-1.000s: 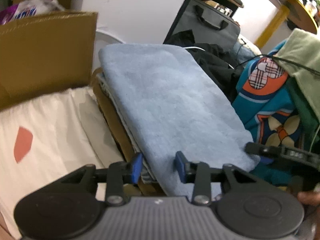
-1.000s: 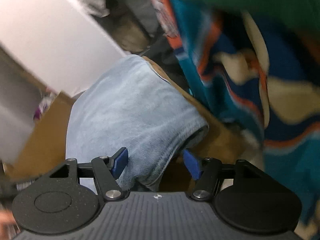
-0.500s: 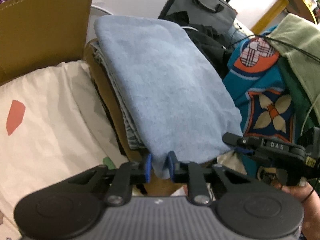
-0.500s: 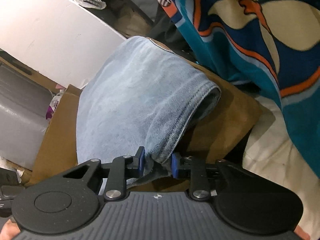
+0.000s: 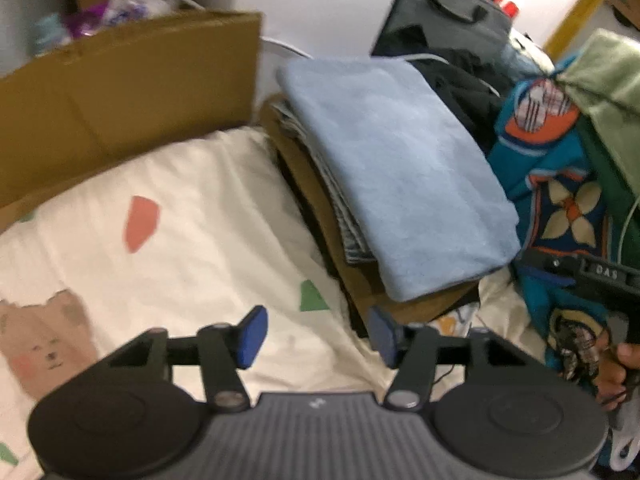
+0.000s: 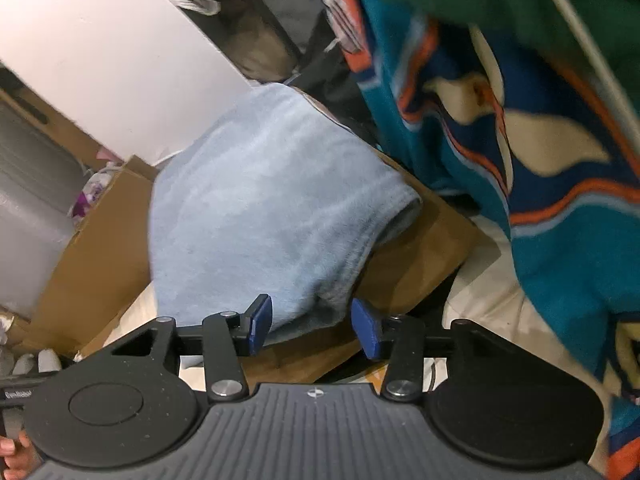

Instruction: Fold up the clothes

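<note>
I see the folded light-blue fleece garment [image 5: 400,184] lying on a brown stack on the bed. Both jaws have just been opening: left hand-held gripper [image 5: 316,334] spread, empty; right hand-held gripper [image 6: 310,328] spread, cloth corner between, unpinched. The garment looks soft, light and limp; grip its near corners. Lower layers are hidden.

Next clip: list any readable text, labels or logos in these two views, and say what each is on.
"DAS": on the black body of the right tongs, seen upside down in the left wrist view.
White label on the left tongs at the right wrist view's edge: too blurred to read.
Purple packaging in the cardboard box: print illegible.
</note>
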